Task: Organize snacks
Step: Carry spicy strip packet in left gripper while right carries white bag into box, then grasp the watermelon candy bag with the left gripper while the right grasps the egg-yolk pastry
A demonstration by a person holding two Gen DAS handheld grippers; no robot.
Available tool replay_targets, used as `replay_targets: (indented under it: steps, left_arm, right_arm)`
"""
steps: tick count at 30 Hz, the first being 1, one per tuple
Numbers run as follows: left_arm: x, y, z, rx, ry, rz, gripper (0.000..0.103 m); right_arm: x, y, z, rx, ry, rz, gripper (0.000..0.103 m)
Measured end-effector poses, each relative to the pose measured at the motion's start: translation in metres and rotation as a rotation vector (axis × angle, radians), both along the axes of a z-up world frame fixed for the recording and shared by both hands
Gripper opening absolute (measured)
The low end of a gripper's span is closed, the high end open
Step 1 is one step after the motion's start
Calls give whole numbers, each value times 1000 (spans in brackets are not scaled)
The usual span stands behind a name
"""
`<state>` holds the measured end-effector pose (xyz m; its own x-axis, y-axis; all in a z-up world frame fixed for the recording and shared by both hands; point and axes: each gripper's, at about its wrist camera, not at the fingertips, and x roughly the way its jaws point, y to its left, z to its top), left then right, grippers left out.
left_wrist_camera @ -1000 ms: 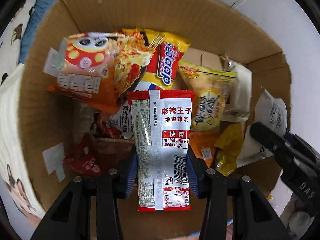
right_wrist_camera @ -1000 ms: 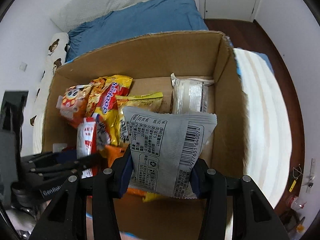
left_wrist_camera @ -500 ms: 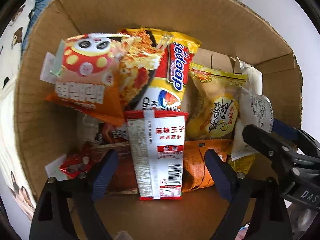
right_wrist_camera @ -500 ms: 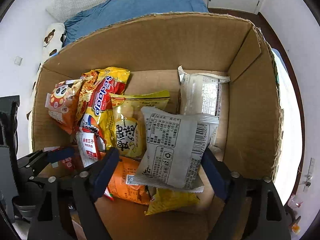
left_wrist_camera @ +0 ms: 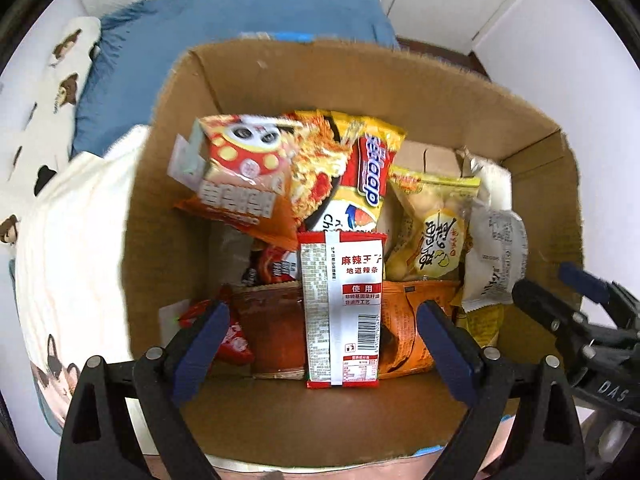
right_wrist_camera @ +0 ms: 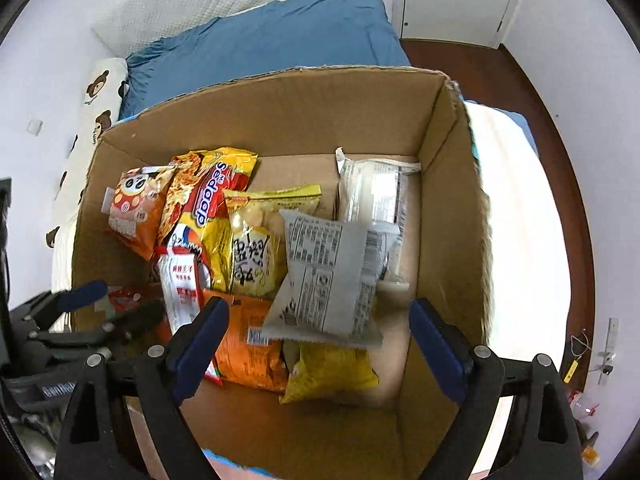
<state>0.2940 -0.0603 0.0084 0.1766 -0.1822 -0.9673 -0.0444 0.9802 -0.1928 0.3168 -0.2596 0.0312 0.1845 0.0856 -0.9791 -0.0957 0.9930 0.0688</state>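
Left wrist: your left gripper (left_wrist_camera: 322, 344) is opening, clear of the red packet (left_wrist_camera: 342, 312); your right gripper (right_wrist_camera: 318, 344) is opening above the grey packet (right_wrist_camera: 328, 276) in the box (right_wrist_camera: 448, 208).

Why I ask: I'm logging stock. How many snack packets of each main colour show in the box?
Yellow packets: 3
Orange packets: 2
White or grey packets: 2
Red packets: at least 2, with darker ones partly hidden
Total: at least 9

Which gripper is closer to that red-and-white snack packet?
Left. The left gripper opens around the red-and-white packet, not touching; the right gripper hangs over the grey packet beside it.
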Motion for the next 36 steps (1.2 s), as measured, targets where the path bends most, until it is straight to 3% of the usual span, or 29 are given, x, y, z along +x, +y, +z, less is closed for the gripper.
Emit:
replay_targets:
  steps: [10, 20, 29, 36]
  left_arm:
    - [-51, 7, 54, 78, -207, 38, 96]
    - [-101, -5, 79, 120, -358, 41, 96]
    - [-149, -2, 106, 129, -454, 67, 96]
    - [-177, -7, 117, 140, -489, 67, 96]
  right_arm:
    - [-59, -1, 38, -36, -153, 9, 97]
    - [-117, 1, 85, -25, -294, 7, 98]
    - [-169, -2, 125, -25, -410, 8, 98]
    - [-198, -4, 144, 19, -444, 15, 98]
